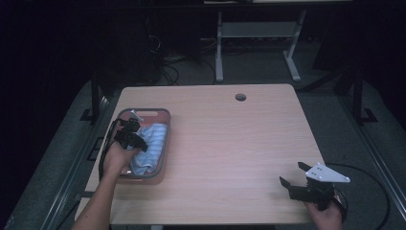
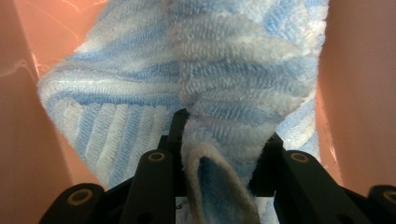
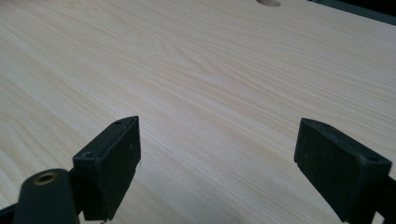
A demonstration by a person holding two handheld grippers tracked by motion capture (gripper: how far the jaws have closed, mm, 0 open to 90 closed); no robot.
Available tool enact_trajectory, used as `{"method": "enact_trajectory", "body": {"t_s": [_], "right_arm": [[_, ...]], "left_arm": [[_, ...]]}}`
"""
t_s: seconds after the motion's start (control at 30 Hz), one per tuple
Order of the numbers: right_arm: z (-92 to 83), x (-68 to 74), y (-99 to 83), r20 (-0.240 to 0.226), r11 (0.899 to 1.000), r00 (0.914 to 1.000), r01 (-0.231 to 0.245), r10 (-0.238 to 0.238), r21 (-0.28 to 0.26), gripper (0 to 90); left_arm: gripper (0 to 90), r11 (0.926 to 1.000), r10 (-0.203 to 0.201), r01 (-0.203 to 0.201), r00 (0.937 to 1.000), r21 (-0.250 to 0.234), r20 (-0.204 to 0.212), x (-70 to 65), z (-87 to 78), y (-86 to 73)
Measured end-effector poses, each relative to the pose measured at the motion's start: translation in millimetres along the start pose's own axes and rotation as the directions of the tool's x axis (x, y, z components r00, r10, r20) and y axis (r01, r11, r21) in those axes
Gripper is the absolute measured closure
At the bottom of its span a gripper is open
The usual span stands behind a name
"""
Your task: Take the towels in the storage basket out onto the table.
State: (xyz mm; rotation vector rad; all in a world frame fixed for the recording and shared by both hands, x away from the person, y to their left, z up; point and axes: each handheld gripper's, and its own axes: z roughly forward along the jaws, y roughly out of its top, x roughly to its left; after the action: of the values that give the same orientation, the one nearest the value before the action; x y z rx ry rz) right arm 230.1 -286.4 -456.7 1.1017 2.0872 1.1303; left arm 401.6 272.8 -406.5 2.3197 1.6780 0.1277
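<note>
A blue-and-white striped towel (image 1: 154, 138) lies bunched in a pink basket (image 1: 166, 125) with a grey rim at the table's left side. My left gripper (image 1: 138, 143) reaches down into the basket, shut on the towel. In the left gripper view a raised fold of the towel (image 2: 233, 79) is pinched between the jaws of my left gripper (image 2: 224, 142), with the pink basket wall (image 2: 359, 93) on both sides. My right gripper (image 1: 293, 174) hovers open near the table's front right corner. Between the jaws of the right gripper (image 3: 217, 140) there is just bare wood.
The light wooden table (image 1: 230, 143) has a round cable hole (image 1: 241, 97) near its far edge, also seen as the cable hole (image 3: 268, 3) in the right gripper view. Beyond the table stand a desk frame's legs (image 1: 219, 48) and floor cables. Cables trail from both grippers.
</note>
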Motion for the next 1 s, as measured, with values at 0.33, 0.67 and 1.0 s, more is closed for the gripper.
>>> {"method": "enact_trajectory", "body": {"t_s": [0.33,0.67,1.0], "right_arm": [[1.2,0.2,1.1,0.004,1.000,1.0000,0.000,0.000,0.000,14.2],[0.3,-0.6,0.0,0.007,1.000,1.0000,-0.001,0.001,0.000,14.2],[-0.8,-0.5,0.5,0.011,1.000,0.9999,-0.002,0.002,-0.002,14.2]], "left_arm": [[68.6,0.9944,-0.010,0.016,0.9983,-0.104,0.057,6.9,-29.2,-9.7],[68.5,0.9807,-0.026,0.048,0.9929,-0.189,0.117,13.3,-52.1,-22.2],[68.5,0.9658,-0.022,0.061,0.9872,-0.252,0.158,13.1,-67.2,-29.0]]}}
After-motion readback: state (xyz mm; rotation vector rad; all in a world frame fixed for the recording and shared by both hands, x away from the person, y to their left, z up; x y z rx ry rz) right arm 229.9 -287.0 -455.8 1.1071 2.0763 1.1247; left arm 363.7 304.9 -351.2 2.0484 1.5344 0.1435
